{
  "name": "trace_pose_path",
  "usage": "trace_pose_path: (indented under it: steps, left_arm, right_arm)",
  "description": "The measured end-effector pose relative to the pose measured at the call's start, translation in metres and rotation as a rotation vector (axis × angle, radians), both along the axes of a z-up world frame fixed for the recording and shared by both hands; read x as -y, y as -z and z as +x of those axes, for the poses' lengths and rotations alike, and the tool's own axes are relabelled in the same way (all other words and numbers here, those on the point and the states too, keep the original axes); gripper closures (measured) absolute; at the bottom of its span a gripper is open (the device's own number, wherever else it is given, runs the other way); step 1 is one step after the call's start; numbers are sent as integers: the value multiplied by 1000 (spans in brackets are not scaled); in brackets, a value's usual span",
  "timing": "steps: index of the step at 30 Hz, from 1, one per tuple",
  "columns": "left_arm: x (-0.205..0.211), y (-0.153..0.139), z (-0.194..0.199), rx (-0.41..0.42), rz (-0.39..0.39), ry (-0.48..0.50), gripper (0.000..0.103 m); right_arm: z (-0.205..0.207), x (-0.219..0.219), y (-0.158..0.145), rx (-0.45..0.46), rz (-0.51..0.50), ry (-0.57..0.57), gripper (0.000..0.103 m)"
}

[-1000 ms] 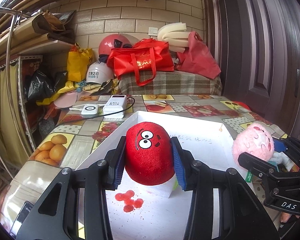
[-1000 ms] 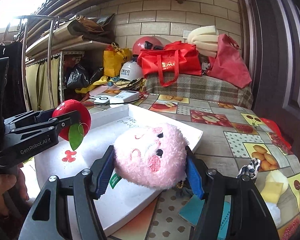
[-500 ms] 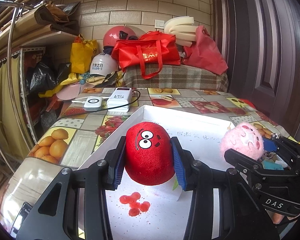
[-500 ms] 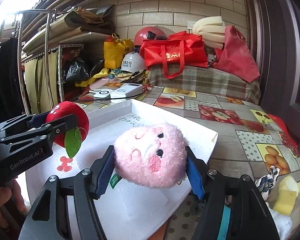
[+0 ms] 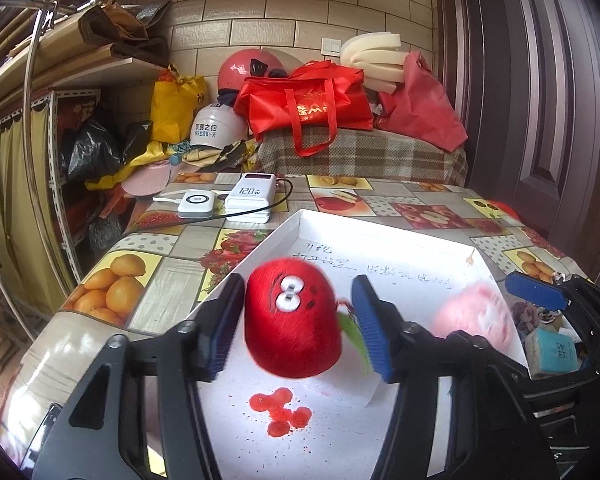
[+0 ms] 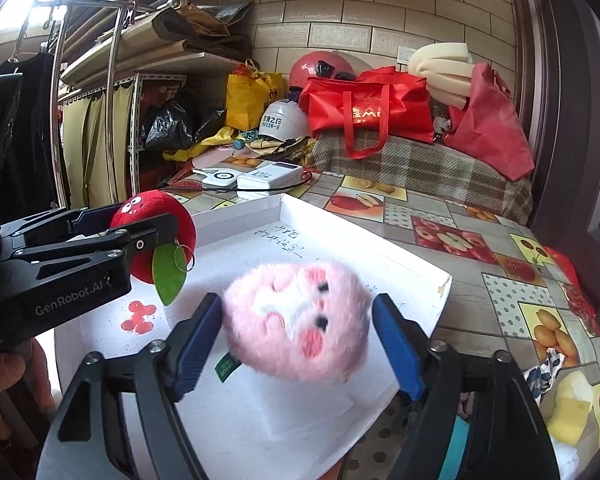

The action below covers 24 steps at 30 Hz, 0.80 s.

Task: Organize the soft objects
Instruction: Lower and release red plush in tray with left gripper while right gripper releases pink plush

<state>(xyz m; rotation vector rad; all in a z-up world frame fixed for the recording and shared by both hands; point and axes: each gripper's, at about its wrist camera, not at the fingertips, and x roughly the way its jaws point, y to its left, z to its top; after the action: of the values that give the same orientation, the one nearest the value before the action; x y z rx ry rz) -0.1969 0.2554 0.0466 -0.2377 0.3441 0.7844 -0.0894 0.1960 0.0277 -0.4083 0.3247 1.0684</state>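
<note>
A red plush apple point(image 5: 293, 320) with white eyes and a green leaf sits blurred between the open jaws of my left gripper point(image 5: 296, 330), above the white tray point(image 5: 400, 240). It also shows in the right wrist view point(image 6: 156, 232). A pink plush pig point(image 6: 298, 320) is blurred between the open jaws of my right gripper point(image 6: 300, 344), over the tray's right side point(image 6: 364, 248); gaps show on both sides. The pig also shows in the left wrist view point(image 5: 474, 316), with the right gripper point(image 5: 540, 300) beside it.
The tray lies on a fruit-patterned tablecloth point(image 5: 148, 280). Two white power banks point(image 5: 252, 198) with a cable lie behind it. Red bags point(image 5: 308, 104), helmets point(image 5: 216, 128) and foam are piled at the back. Small items point(image 6: 568, 408) lie right of the tray.
Both grippers have opened. The red apple and the pink pig are released and blurred, dropping toward the tray. Both grippers have moved forward over the tray.
</note>
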Motion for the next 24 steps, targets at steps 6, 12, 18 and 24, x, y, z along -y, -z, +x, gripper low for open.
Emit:
trace_pose_path:
  steps: [6,12,18,24]
  left_arm:
    - [3,-3,-11,38,33,-61,0]
    - [3,-3,-13,39,44,-67,0]
    - [2,-3,-14,50,31,-79,0]
    - [0,-3,-16,58,21,-87,0]
  right_arm:
    - [1,5,-2,1,25,9,0]
    - [3,5,-2,-4,34,19,0]
    - [2,5,-2,1,38,22,0]
    - [2,7,-2,0,43,26,0]
